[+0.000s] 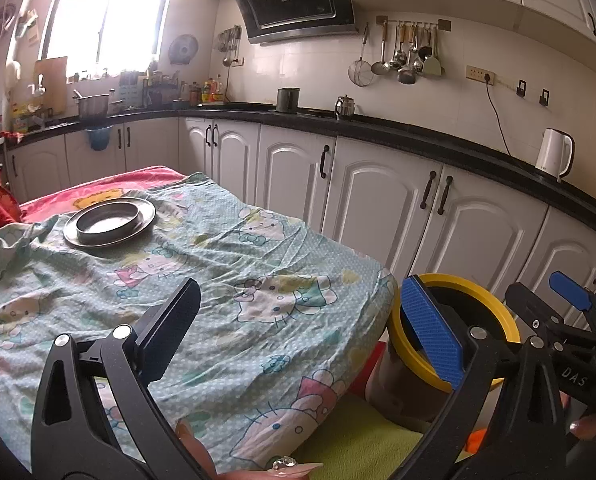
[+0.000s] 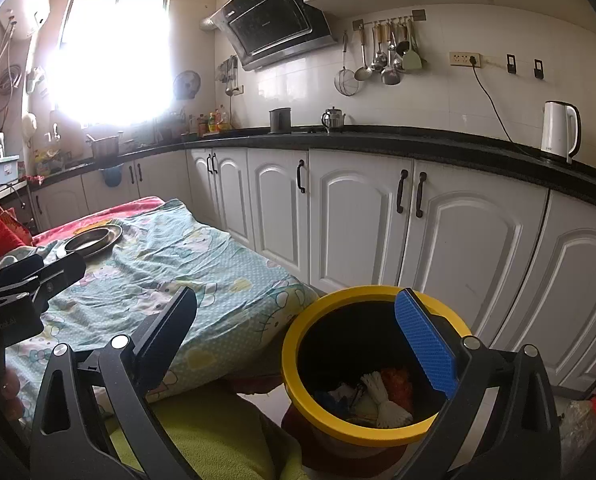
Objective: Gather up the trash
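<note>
A yellow-rimmed black bin (image 2: pixel 350 293) stands on the floor just off the table's near right corner. In it lie a white string bundle (image 2: pixel 382 398), something orange (image 2: pixel 398 382) and blue scraps (image 2: pixel 330 396). My right gripper (image 2: pixel 298 336) hangs open over the bin's left rim, its blue pad (image 2: pixel 426 344) above the bin's mouth, and it holds nothing. My left gripper (image 1: pixel 302 328) is open and empty above the cartoon-cat tablecloth (image 1: pixel 225 272). In the left wrist view the bin (image 1: pixel 458 279) sits behind the left gripper's blue pad (image 1: pixel 432 330), with the right gripper (image 1: pixel 546 294) beyond it.
A metal plate with a shallow metal bowl (image 1: pixel 109 220) rests at the table's far left. White cabinets (image 2: pixel 358 220) under a black counter run along the right. A white kettle (image 2: pixel 560 130) stands on the counter. A lime-green cloth (image 2: pixel 217 432) lies below the table edge.
</note>
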Demonstrator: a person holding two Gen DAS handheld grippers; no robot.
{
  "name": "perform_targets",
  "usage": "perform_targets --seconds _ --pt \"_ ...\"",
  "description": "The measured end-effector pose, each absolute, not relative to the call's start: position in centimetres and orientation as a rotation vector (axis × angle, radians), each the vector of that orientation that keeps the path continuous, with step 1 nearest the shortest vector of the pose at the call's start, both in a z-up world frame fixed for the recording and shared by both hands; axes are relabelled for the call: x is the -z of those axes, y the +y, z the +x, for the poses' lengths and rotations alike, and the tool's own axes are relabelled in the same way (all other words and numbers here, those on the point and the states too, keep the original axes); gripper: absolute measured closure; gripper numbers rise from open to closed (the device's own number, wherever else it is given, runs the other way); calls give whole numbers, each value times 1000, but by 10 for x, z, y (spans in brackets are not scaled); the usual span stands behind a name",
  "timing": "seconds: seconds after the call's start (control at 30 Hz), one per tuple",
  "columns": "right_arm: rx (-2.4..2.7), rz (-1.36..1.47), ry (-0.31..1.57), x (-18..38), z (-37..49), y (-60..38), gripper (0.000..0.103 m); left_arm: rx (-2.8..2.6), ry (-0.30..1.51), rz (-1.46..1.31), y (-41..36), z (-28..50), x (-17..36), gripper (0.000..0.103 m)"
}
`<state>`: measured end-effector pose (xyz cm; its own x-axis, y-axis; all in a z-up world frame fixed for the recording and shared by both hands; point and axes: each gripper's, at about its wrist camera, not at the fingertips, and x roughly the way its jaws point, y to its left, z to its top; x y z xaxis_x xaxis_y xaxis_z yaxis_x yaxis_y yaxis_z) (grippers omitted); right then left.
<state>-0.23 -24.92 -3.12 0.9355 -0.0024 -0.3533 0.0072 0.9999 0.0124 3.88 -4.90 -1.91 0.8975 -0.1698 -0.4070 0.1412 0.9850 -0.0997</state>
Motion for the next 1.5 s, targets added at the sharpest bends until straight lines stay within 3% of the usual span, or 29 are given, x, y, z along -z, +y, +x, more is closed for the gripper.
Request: perform_targets --seconds 1.5 --pt "-9 15 404 39 3 -248 6 96 469 -84 -25 44 26 11"
